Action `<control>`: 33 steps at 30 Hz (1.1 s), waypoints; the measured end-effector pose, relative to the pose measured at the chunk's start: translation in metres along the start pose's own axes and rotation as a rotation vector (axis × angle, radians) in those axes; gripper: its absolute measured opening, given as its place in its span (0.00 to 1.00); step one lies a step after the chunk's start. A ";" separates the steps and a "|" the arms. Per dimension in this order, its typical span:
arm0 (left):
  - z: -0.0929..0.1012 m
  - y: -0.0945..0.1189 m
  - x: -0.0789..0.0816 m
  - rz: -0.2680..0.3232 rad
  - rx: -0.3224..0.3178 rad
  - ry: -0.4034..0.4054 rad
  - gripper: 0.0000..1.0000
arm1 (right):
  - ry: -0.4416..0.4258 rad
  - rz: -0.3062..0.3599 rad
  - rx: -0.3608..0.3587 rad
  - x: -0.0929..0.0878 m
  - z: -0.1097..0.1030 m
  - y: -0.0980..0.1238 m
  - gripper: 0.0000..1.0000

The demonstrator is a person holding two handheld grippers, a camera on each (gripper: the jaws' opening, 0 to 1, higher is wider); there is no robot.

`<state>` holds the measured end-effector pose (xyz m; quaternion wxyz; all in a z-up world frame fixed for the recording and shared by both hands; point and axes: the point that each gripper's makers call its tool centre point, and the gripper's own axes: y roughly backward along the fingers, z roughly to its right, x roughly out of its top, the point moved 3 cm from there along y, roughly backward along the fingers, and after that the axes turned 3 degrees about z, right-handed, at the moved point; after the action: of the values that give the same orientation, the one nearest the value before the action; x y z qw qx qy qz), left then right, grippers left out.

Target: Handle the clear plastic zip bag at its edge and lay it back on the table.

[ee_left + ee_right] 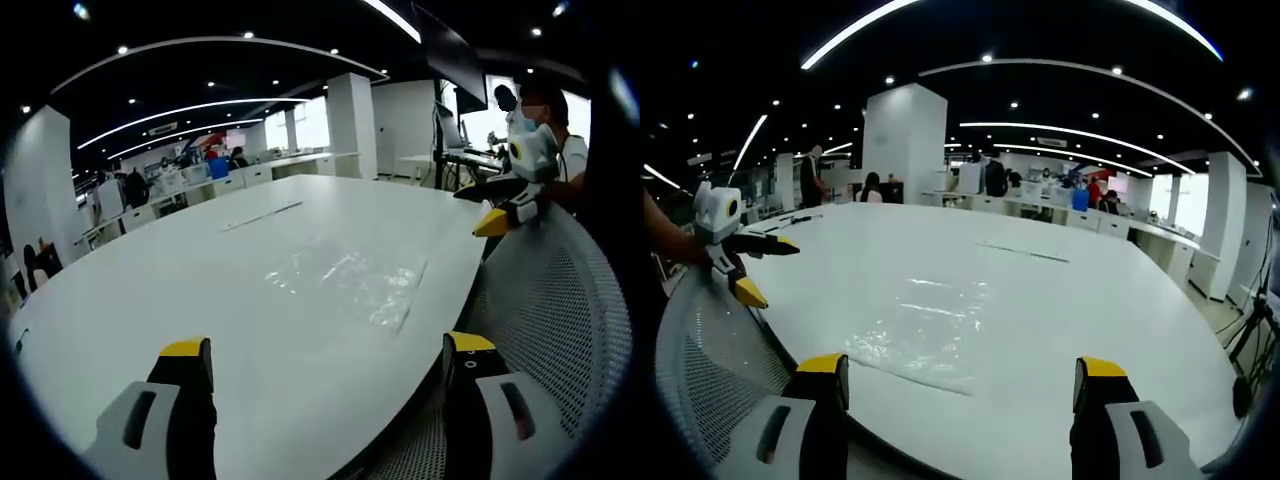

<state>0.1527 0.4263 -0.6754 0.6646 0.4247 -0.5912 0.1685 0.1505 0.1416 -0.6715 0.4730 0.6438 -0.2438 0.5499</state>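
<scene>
While flat, bag (pixel 925 325) beyond right tool (pixel 960 375).

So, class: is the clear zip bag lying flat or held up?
Flat: the clear zip bag lies spread on the white table, both grippers apart from it.

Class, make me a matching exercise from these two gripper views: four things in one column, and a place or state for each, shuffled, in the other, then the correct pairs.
Things:
1. clear zip bag
2. left gripper
3. mesh chair back
4. white table

Places or states:
A. open, holding nothing
B. lying flat on the table
C. standing at the table's edge
D. carrying the bag

Pairs: 1-B, 2-A, 3-C, 4-D
</scene>
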 end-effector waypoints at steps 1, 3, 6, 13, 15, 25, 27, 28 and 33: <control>0.000 0.000 0.000 0.000 0.001 0.000 0.95 | 0.000 0.000 0.000 0.000 0.000 0.000 0.93; 0.000 0.000 0.000 0.001 0.004 0.000 0.95 | -0.001 0.000 -0.002 0.000 0.000 0.000 0.93; 0.000 0.000 0.001 0.002 0.005 0.003 0.95 | -0.001 0.000 0.000 0.000 0.000 0.000 0.93; -0.002 0.000 0.000 -0.002 0.014 0.009 0.96 | -0.001 -0.004 -0.005 -0.001 0.001 0.000 0.92; -0.003 0.000 0.000 -0.003 0.017 0.012 0.97 | -0.001 -0.006 -0.005 -0.001 0.001 0.000 0.92; -0.002 0.000 -0.002 -0.012 0.015 0.016 0.98 | 0.002 -0.014 -0.002 -0.002 0.000 0.000 0.91; -0.002 0.000 -0.003 -0.018 0.016 0.014 0.99 | 0.003 -0.016 -0.001 -0.002 0.000 0.000 0.91; -0.002 0.000 -0.003 -0.019 0.016 0.015 0.99 | 0.002 -0.017 -0.001 -0.002 0.000 0.000 0.91; -0.004 0.001 -0.003 -0.020 0.017 0.019 0.99 | 0.002 -0.021 0.003 -0.003 0.000 0.000 0.91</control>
<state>0.1536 0.4305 -0.6776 0.6681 0.4349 -0.5791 0.1709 0.1496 0.1412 -0.6743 0.4783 0.6463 -0.2357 0.5459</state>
